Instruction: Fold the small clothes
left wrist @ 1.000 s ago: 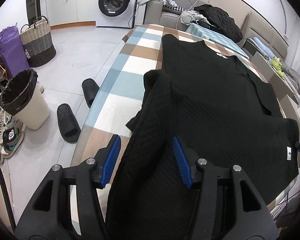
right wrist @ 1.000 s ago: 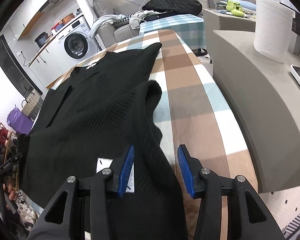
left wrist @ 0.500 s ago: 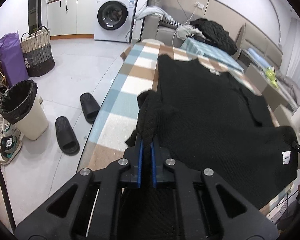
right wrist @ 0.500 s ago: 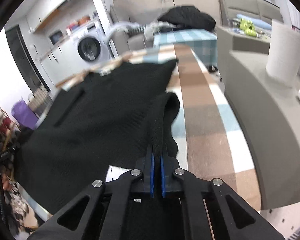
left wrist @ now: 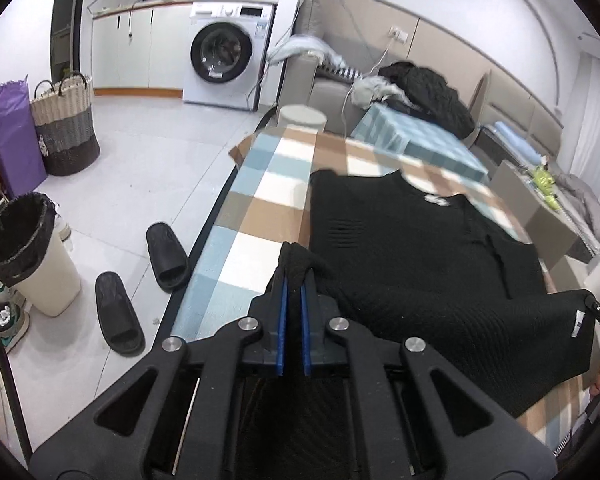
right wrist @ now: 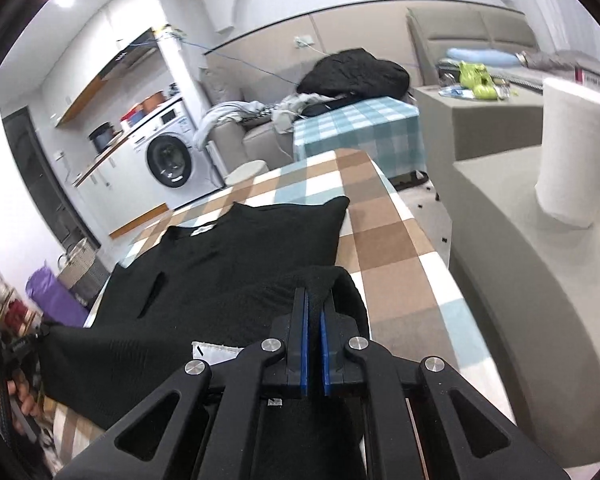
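Note:
A black knit sweater lies spread on a checked table, collar at the far end. My left gripper is shut on a bunched edge of the sweater at its near left side and holds it lifted. My right gripper is shut on the sweater's near right edge, also lifted above the table. A white label shows at the collar, and a white tag near the hem.
Left of the table on the floor are two black slippers, a lined bin and a wicker basket. A washing machine stands behind. On the right a grey counter carries a paper towel roll. A sofa with clothes is beyond.
Both grippers were open around the sweater's near edges, then closed on the fabric. They have since raised it and moved it forward toward the collar end.

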{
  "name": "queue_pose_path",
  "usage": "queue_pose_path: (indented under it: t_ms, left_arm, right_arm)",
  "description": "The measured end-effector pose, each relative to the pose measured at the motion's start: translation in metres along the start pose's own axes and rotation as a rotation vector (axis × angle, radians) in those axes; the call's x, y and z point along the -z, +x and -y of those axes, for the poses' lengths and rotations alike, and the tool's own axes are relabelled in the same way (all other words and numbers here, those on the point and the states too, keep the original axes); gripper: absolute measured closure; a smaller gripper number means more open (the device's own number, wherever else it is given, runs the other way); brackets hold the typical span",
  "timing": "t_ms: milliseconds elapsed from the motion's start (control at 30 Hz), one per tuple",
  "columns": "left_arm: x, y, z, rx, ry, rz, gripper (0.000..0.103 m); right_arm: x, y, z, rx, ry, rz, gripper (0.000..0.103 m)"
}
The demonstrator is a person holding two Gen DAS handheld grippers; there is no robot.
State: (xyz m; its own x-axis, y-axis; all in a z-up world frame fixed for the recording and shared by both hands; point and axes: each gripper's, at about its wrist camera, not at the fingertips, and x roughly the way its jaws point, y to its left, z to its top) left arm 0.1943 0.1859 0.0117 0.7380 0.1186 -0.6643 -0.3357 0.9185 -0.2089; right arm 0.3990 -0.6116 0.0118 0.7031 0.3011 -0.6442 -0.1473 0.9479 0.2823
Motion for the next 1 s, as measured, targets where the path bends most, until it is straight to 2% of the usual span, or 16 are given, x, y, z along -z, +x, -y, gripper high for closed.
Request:
queue_pose_path:
  t_ms: [200, 267, 300, 367, 400, 433, 467, 633, 700, 733, 767, 867, 1000]
  left_arm:
    - [0.001, 0.058, -0.003, -0.045, -0.022, -0.106, 0.099]
    - [0.005, 0.067, -0.007, -0.061, -0.034, -0.130, 0.089]
    - [0.008, 0.067, -0.007, -0.064, -0.028, -0.132, 0.086]
    - [0.016, 0.066, -0.009, -0.074, -0.010, -0.136, 0.065]
    - [0.018, 0.067, -0.008, -0.072, -0.005, -0.138, 0.060]
    - [0.020, 0.068, -0.007, -0.066, 0.000, -0.141, 0.054]
    - [0.021, 0.070, -0.005, -0.054, 0.006, -0.145, 0.053]
    - [0.028, 0.083, 0.005, -0.016, 0.015, -0.195, 0.050]
    - [0.031, 0.087, 0.010, -0.018, 0.024, -0.194, 0.049]
    - [0.032, 0.087, 0.013, -0.017, 0.035, -0.188, 0.054]
    - [0.033, 0.087, 0.016, 0.005, 0.047, -0.187, 0.068]
    - [0.037, 0.084, 0.024, 0.015, 0.077, -0.178, 0.079]
    - [0.041, 0.076, 0.026, 0.017, 0.087, -0.179, 0.081]
  right_arm:
    - [-0.002, 0.048, 0.005, 0.080, 0.040, -0.077, 0.098]
    - [0.000, 0.060, 0.008, 0.093, 0.055, -0.142, 0.090]
    - [0.002, 0.063, 0.013, 0.084, 0.073, -0.175, 0.081]
    - [0.008, 0.059, 0.023, 0.039, 0.119, -0.189, 0.073]
    - [0.011, 0.056, 0.026, 0.031, 0.126, -0.189, 0.071]
    - [0.014, 0.054, 0.028, 0.032, 0.127, -0.191, 0.063]
    - [0.016, 0.054, 0.031, 0.044, 0.128, -0.199, 0.057]
    - [0.024, 0.058, 0.033, -0.018, 0.166, -0.238, 0.056]
    - [0.027, 0.060, 0.027, -0.003, 0.128, -0.229, 0.056]
    - [0.028, 0.061, 0.024, 0.004, 0.110, -0.229, 0.056]
    - [0.028, 0.062, 0.021, 0.014, 0.093, -0.226, 0.061]
    - [0.030, 0.063, 0.014, 0.004, 0.040, -0.238, 0.074]
    - [0.032, 0.063, 0.010, -0.001, 0.011, -0.254, 0.078]
